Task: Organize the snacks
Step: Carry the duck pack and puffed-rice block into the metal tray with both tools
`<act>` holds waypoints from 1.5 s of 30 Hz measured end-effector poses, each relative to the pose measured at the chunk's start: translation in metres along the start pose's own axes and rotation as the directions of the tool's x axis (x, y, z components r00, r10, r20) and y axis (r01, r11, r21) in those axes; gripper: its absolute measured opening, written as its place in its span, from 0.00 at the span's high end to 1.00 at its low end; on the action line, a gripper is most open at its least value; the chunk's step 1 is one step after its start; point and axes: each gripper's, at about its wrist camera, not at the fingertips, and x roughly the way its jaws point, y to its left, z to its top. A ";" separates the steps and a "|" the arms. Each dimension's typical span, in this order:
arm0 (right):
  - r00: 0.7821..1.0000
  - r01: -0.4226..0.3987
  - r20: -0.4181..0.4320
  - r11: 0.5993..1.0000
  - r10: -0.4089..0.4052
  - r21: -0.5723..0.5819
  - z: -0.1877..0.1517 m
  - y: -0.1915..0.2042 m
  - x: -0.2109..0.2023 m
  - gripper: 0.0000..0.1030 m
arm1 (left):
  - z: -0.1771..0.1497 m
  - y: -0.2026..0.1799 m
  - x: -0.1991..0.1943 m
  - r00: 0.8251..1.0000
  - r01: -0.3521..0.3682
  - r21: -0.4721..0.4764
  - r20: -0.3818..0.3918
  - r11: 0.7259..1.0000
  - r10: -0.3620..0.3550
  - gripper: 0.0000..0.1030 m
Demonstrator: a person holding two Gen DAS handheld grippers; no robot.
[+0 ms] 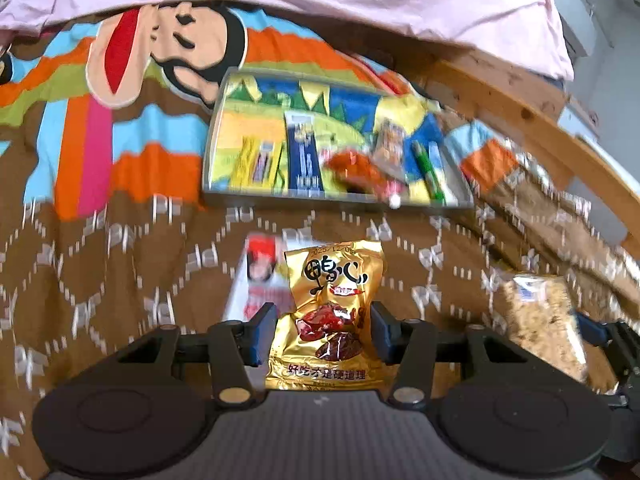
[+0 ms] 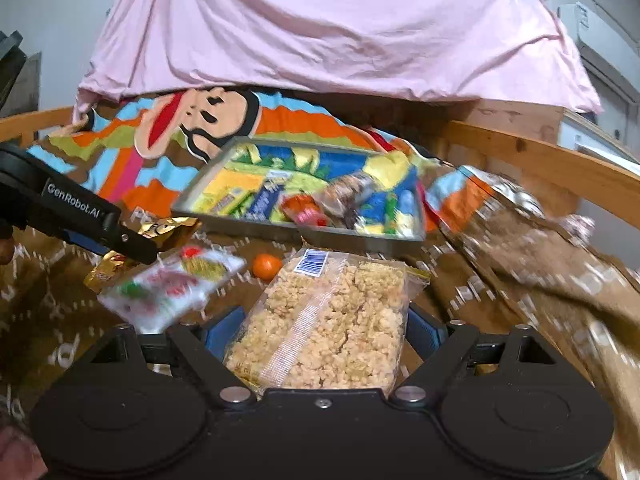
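Two snack packets are in hand at once. At lower centre of the left wrist view, the left hand-held gripper [image 1: 323, 326] pinches a gold foil packet [image 1: 330, 312] by its sides, the packet standing up between the blue pads. To its left a white and red packet [image 1: 262, 280] lies on the patterned blanket [image 1: 100, 280] that covers the bed. At the lower right edge of the same view a clear bag of puffed rice cake [image 1: 544, 320] shows, with part of the other gripper beside it.

In the right wrist view, that left gripper enters from the left edge with the gold foil packet sticking out of it. Just right of it lies the white and red packet, then a small orange fruit [image 2: 267, 266] on the blanket. At lower centre the right hand-held gripper [image 2: 325, 334] stands wide around the bag of puffed rice cake, its pads against the bag's long sides, so it appears to be gripping it.

Beyond both, in mid-frame, sits a grey metal tray [image 2: 240, 229] already holding several snacks. The step in hand looks like carrying both packets to that tray. The next move calls for bringing each over the rim and letting go above a free spot, without knocking the packets already inside.
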 end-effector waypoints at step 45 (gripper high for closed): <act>0.981 -0.142 -0.137 0.990 0.139 -0.013 0.144 -0.010 0.325 0.16 | 0.117 0.063 0.180 0.981 -0.119 0.069 0.163 0.991 0.106 0.45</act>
